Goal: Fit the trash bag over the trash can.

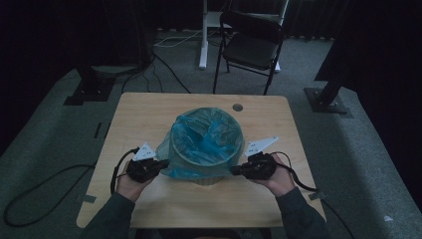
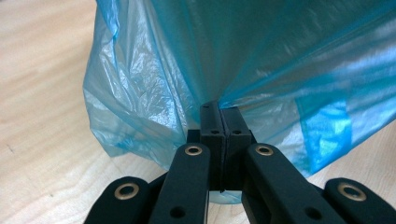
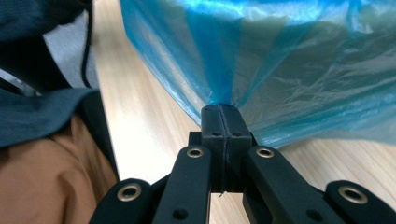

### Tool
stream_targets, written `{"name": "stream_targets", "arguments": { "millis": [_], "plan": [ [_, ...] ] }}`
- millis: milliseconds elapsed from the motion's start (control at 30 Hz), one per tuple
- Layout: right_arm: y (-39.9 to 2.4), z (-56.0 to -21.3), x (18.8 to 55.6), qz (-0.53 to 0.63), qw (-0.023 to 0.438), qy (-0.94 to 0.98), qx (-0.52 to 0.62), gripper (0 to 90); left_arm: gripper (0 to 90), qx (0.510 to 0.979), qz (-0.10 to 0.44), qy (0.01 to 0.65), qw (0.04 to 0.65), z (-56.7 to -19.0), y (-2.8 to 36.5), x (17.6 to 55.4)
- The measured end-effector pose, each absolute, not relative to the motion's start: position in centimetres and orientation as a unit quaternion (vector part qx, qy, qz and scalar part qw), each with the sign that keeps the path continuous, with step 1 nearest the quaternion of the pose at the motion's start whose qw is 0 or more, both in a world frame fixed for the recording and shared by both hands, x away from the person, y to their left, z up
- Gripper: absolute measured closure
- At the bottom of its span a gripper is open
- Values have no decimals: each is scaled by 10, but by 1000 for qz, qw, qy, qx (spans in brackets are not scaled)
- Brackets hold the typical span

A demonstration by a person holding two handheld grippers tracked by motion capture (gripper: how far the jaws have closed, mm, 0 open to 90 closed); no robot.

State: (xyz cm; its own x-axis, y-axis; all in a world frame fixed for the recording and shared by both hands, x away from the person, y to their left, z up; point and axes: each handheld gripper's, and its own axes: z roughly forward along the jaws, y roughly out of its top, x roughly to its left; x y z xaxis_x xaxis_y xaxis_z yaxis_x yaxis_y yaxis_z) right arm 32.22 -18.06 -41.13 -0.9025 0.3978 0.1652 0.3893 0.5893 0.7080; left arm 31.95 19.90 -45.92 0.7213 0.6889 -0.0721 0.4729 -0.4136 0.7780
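Both sets of fingers are clamped on the blue bag liner (image 1: 206,142): left gripper (image 2: 219,112) and right gripper (image 3: 219,112) on opposite sides. The liner drapes over a bin (image 1: 206,178) standing mid-counter (image 1: 149,112). Step in hand: fitting the liner. Next: draw the film evenly down.

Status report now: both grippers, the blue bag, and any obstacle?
Left gripper and right gripper shut on blue bag. Bag drawn over bin. Nothing in the way.
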Motion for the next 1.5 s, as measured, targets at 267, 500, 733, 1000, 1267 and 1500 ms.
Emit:
{"name": "stream_targets", "arguments": {
  "millis": [267, 500, 733, 1000, 1267, 1500],
  "plan": [
    [-192, -416, 326, 406, 1, 883, 237, 821, 631, 794, 102, 375, 467, -455, 222, 322],
    [-211, -395, 322, 457, 23, 859, 230, 580, 541, 772, 112, 350, 518, -433, 241, 311],
    [-215, -392, 326, 460, 42, 853, 244, 545, 490, 765, 113, 333, 539, -423, 243, 309],
    [-214, -394, 329, 453, 51, 855, 248, 542, 494, 763, 128, 302, 557, -393, 225, 313],
    [-214, -396, 330, 449, 57, 855, 253, 540, 501, 787, 124, 249, 551, -358, 191, 333],
    [-214, -398, 331, 450, 57, 854, 254, 540, 502, 807, 120, 227, 531, -342, 161, 356]
  ]
}}
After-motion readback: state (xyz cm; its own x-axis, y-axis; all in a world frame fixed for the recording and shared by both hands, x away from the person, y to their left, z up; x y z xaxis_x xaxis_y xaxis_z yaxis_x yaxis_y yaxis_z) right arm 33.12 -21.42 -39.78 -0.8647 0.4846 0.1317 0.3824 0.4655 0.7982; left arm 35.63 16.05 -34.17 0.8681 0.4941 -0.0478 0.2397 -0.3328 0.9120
